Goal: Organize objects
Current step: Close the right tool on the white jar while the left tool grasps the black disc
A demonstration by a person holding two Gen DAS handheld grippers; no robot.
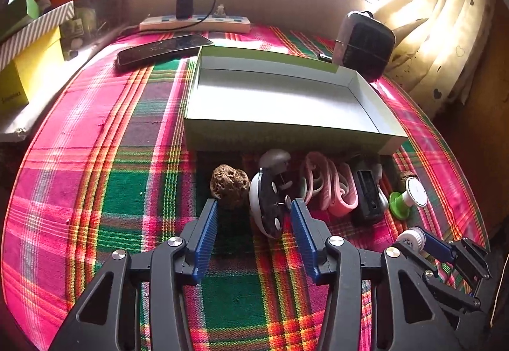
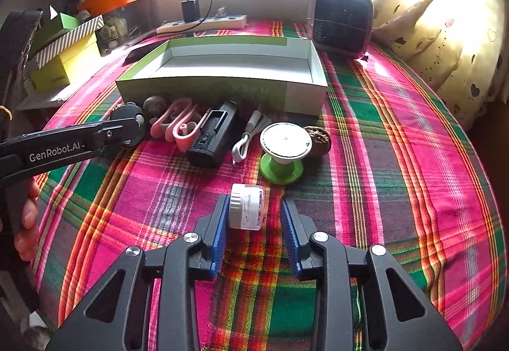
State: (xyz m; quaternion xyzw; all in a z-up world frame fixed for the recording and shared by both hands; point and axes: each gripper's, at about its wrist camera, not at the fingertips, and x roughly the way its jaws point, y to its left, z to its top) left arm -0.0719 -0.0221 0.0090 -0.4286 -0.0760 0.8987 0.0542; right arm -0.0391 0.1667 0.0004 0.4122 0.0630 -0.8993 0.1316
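Observation:
An open green box with a white inside (image 1: pixel 286 134) (image 2: pixel 206 90) stands on the plaid cloth. Along its near wall lie a brown wrinkled nut (image 1: pixel 229 184), a round black-and-white gadget (image 1: pixel 267 204) (image 2: pixel 128 125), pink clips (image 1: pixel 331 188) (image 2: pixel 178 125), a black oblong device (image 1: pixel 367 195) (image 2: pixel 213 137) and a green-and-white spool (image 1: pixel 407 196) (image 2: pixel 283 147). My left gripper (image 1: pixel 254 207) is open, its tips flanking the nut and the gadget. My right gripper (image 2: pixel 253 201) is open around a small white jar (image 2: pixel 246 207) (image 1: pixel 412 239); cloth shows between the jar and the right pad.
A phone (image 1: pixel 162 48), a power strip with a charger (image 1: pixel 194 23) and a small fan (image 1: pixel 366 45) (image 2: pixel 342 20) sit behind the box. Stacked boxes (image 1: pixel 31 64) line the left edge and a curtain (image 2: pixel 445 32) hangs right. A hand (image 2: pixel 28 217) holds the left tool.

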